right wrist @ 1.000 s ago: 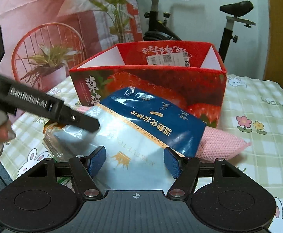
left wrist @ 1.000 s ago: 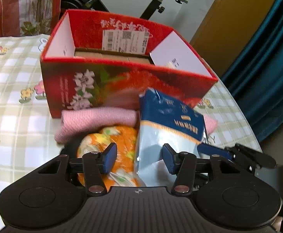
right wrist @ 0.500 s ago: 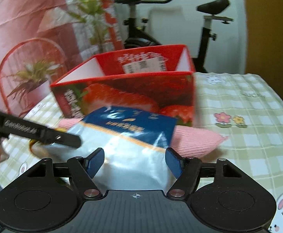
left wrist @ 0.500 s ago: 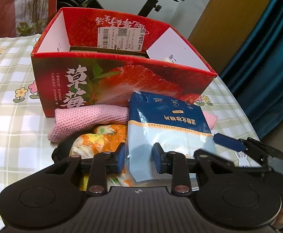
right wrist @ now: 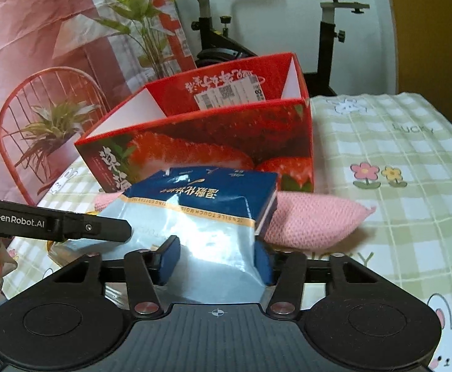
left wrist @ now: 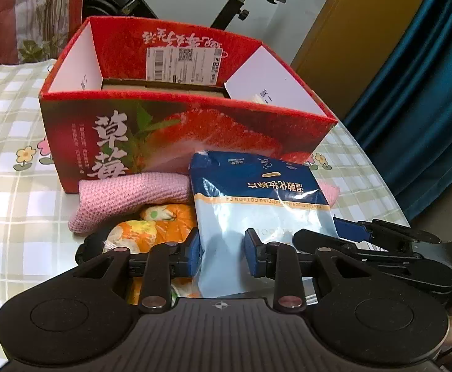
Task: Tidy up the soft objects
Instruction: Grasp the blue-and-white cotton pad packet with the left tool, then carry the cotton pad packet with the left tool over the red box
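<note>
Left wrist | glossy crinkled cotton-pad pouch (left wrist: 263,214) | ribbed pink knit (left wrist: 133,195) | cardboard box (left wrist: 176,130)

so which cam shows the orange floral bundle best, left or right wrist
The left wrist view: the orange floral bundle lies in plain sight beside the cotton pad pack, below the pink knitted cloth. In the right wrist view the pack and the left gripper's finger cover that spot, so almost nothing of it shows.

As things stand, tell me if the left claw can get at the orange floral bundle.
Probably not directly. The left claw is shut on the cotton pad pack, which the right claw also pinches. The orange floral bundle lies beside and partly under that pack, below the pink knit cloth.
</note>
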`<state>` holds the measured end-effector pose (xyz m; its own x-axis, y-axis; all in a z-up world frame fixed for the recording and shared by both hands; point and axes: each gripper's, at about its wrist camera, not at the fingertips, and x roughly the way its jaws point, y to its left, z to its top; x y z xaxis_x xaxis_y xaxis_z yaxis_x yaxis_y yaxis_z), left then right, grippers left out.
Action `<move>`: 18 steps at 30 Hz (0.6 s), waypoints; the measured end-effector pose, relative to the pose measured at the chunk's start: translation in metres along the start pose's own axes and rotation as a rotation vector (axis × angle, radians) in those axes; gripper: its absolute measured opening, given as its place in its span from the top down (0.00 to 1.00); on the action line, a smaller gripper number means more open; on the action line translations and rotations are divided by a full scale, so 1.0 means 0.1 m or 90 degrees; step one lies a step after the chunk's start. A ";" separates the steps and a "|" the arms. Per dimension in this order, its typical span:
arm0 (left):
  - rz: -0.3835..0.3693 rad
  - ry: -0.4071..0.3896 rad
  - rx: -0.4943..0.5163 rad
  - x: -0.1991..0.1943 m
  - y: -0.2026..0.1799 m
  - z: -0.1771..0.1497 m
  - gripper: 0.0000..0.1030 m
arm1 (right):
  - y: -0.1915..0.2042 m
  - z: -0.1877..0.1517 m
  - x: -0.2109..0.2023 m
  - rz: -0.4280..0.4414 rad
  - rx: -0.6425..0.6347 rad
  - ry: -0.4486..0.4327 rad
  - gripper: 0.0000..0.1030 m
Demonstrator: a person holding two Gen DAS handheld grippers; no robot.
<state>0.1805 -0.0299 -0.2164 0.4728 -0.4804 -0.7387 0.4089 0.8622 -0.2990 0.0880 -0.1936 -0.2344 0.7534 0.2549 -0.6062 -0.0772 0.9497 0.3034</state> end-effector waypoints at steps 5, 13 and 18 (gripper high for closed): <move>0.003 -0.011 0.001 -0.08 0.00 0.03 0.79 | 0.02 0.07 -0.08 -0.004 -0.013 -0.014 0.70; -0.004 -0.041 0.018 -0.26 -0.07 0.07 0.79 | 0.13 0.24 -0.27 -0.004 -0.044 -0.061 0.73; -0.013 -0.065 0.024 -0.40 -0.13 0.11 0.79 | 0.16 0.37 -0.39 -0.001 -0.051 -0.088 0.73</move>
<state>0.1652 -0.0233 -0.1763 0.5397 -0.5133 -0.6672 0.4474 0.8463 -0.2892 0.0813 -0.1953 -0.1791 0.8361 0.2318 -0.4972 -0.1240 0.9628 0.2402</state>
